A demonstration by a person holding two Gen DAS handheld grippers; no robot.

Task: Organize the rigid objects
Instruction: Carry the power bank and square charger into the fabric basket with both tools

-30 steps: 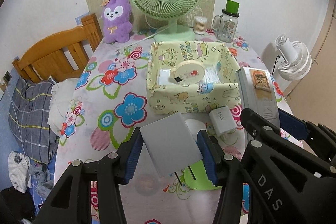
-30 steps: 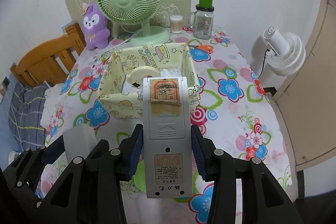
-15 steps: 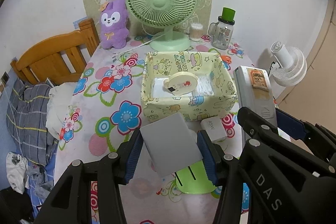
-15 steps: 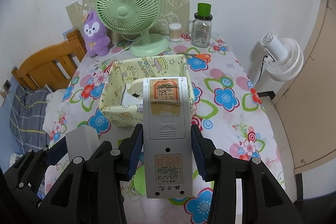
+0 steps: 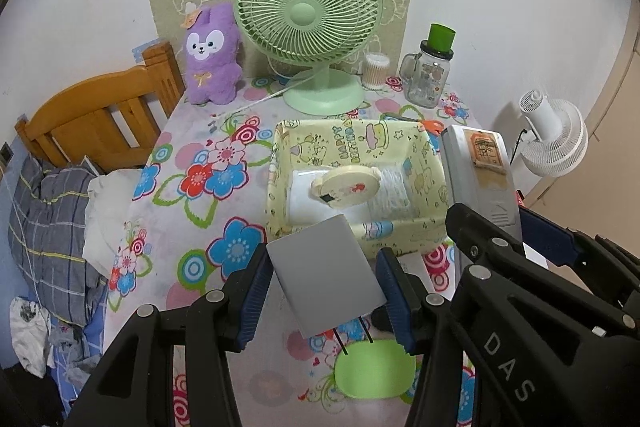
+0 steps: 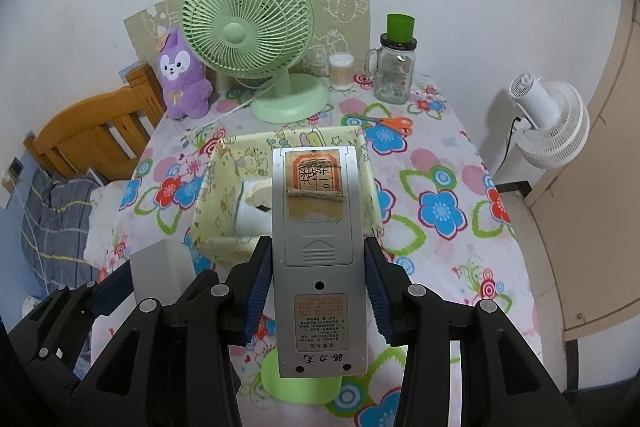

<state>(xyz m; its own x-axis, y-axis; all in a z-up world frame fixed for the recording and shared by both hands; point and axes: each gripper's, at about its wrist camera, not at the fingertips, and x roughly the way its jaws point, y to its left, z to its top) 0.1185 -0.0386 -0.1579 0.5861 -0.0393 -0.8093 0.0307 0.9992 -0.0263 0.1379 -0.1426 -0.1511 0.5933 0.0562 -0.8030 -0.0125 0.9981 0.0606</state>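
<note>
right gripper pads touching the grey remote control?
Touching. The right wrist view shows both blue pads pressed against the grey remote control's sides, right gripper holding it off the table.

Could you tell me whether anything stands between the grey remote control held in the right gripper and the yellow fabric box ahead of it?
Nothing visible does. The grey remote control, clamped in the right gripper, points straight at the yellow fabric box, whose top is open. The box already holds a round cream tape dispenser.

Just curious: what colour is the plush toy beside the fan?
Purple, with a white face: the plush toy shows best in the left wrist view.
</note>
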